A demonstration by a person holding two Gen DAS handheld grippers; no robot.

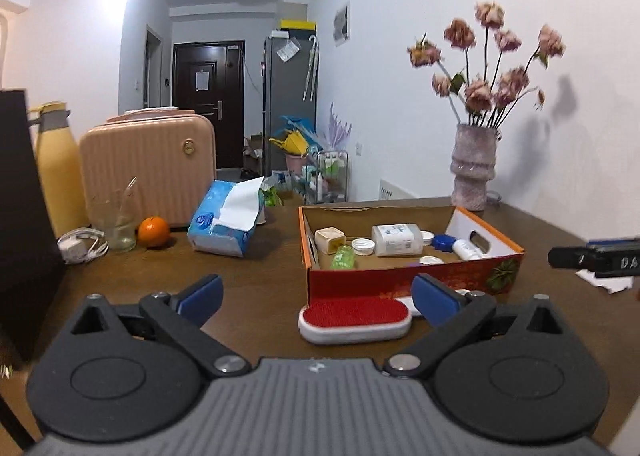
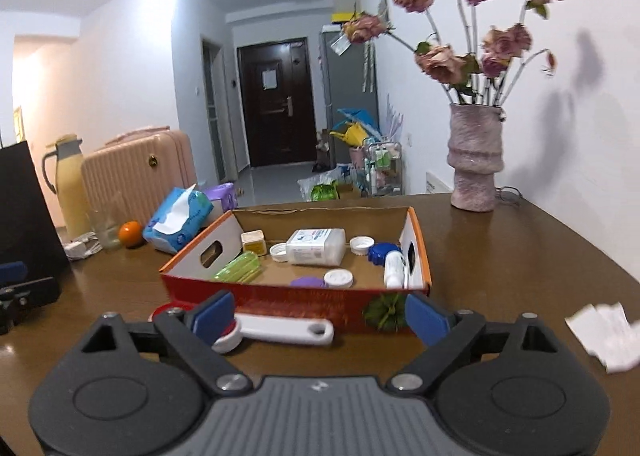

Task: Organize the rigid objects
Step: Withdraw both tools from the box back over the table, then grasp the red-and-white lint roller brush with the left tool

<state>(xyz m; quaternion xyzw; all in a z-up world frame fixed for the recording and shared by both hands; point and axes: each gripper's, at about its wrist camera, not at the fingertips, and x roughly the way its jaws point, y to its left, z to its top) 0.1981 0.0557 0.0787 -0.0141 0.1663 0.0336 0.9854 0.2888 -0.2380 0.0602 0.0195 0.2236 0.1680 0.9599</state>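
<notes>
Left wrist: left tongs (image 1: 316,302) apart near brush (image 1: 354,320); right tongs (image 2: 320,318) apart

A red-bristled lint brush (image 1: 354,319) with a white body and handle lies flat on the table, just in front of the open red cardboard box (image 1: 400,280). Inside lie a clear labelled bottle (image 2: 316,247) on its side (cap off), loose white caps (image 2: 338,279) and a green case (image 2: 238,268).

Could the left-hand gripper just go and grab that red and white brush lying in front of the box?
Probably yes. The left gripper is open, and the lint brush lies on the table just ahead of it, outside the cardboard box. Nothing sits between them, though the box wall stands close behind the brush.
</notes>
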